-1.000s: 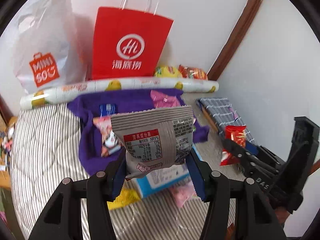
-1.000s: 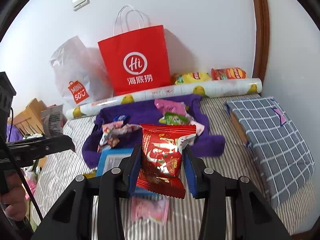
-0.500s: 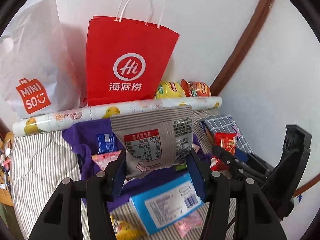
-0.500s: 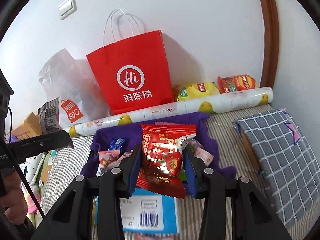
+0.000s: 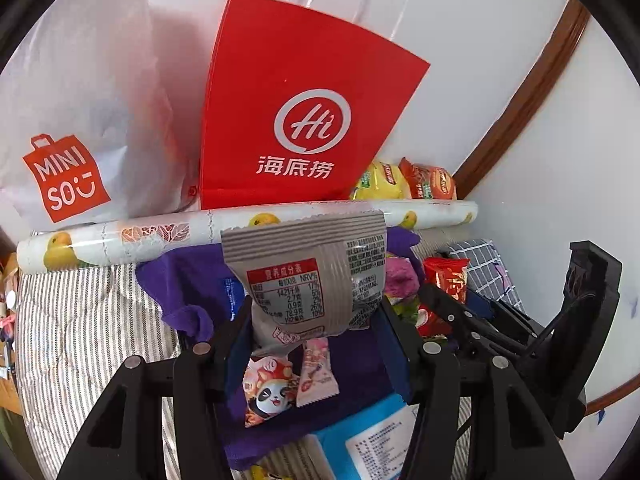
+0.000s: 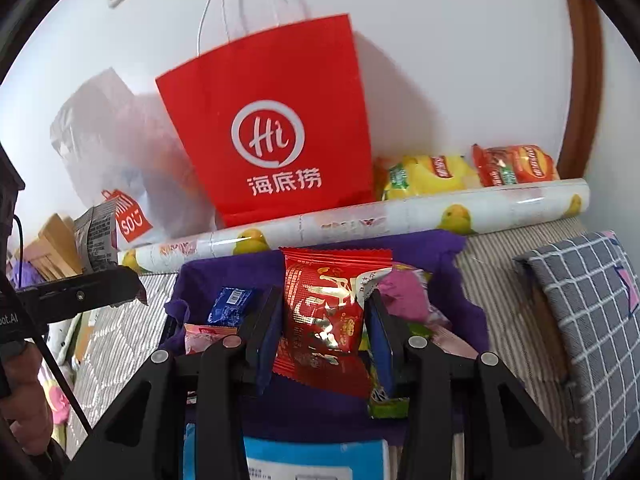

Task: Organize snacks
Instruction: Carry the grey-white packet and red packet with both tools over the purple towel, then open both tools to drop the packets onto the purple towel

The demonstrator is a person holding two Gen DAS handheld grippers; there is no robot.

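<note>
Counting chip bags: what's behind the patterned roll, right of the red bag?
Behind the roll, a yellow chip bag and an orange one show. The roll hides their bottoms.

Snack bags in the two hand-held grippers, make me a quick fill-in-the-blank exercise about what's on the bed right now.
1. The left hand-held gripper is shut on a ____ snack packet with a nutrition table.
2. The right hand-held gripper is shut on a ____ foil snack packet.
3. The paper bag standing against the wall is ____.
4. The loose snacks below both grippers lie on a ____ cloth.

Missing words: grey; red; red; purple
</note>
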